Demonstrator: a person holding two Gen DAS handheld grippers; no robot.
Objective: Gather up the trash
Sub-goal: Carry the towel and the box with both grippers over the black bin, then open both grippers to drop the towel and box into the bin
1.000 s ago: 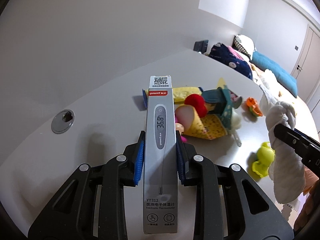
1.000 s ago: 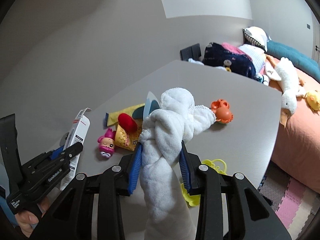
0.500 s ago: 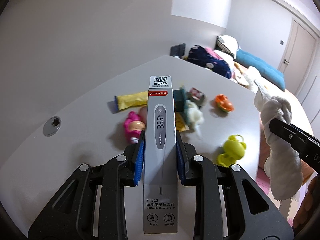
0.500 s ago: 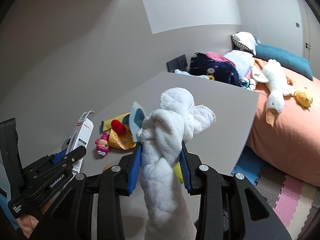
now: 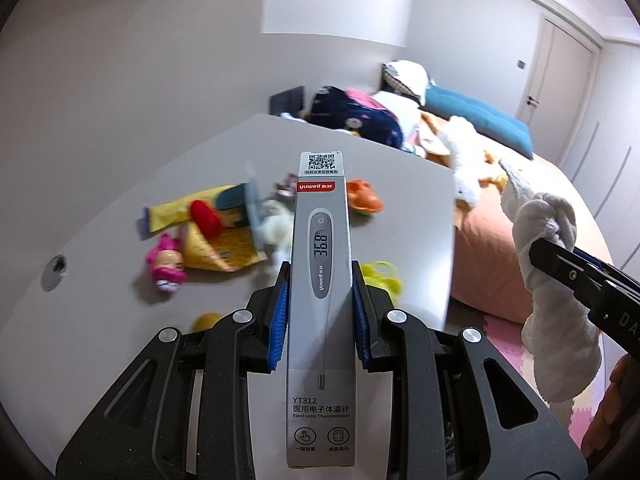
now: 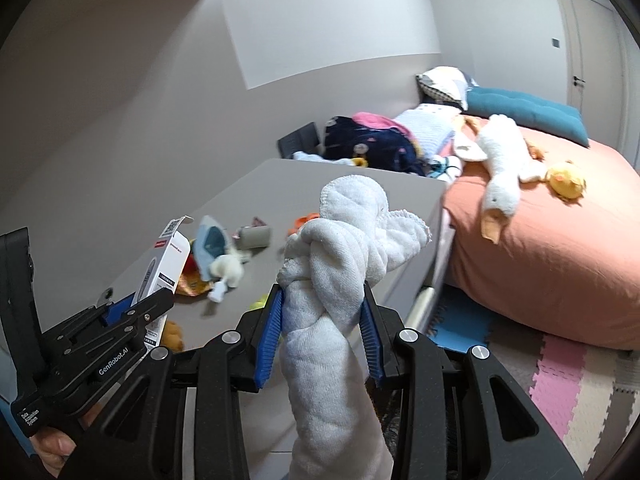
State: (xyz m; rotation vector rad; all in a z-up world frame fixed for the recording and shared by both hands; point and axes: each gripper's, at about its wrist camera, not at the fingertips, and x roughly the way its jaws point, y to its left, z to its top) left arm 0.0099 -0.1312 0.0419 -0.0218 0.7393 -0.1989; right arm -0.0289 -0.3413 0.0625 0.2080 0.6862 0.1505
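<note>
Now, view: both cameras have swung from the grey table (image 5: 224, 152) toward the bed (image 6: 560, 248).
Toys: left behind on the table.
Left gripper (image 5: 320, 320): clamped on thermometer box (image 5: 320, 264).
Right gripper (image 6: 322, 322): gripping knotted white cloth (image 6: 332, 264).
Meaning: both pieces are probably being carried off for disposal.

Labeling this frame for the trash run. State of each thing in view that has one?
left gripper: shut on the box
thermometer box: held upright, top flap open
right gripper: shut on the towel
knotted white towel: held, tail hanging down
pink doll: lying on the table
yellow snack bag: lying flat beside the doll
goose plush: lying on the bed
door: closed
</note>
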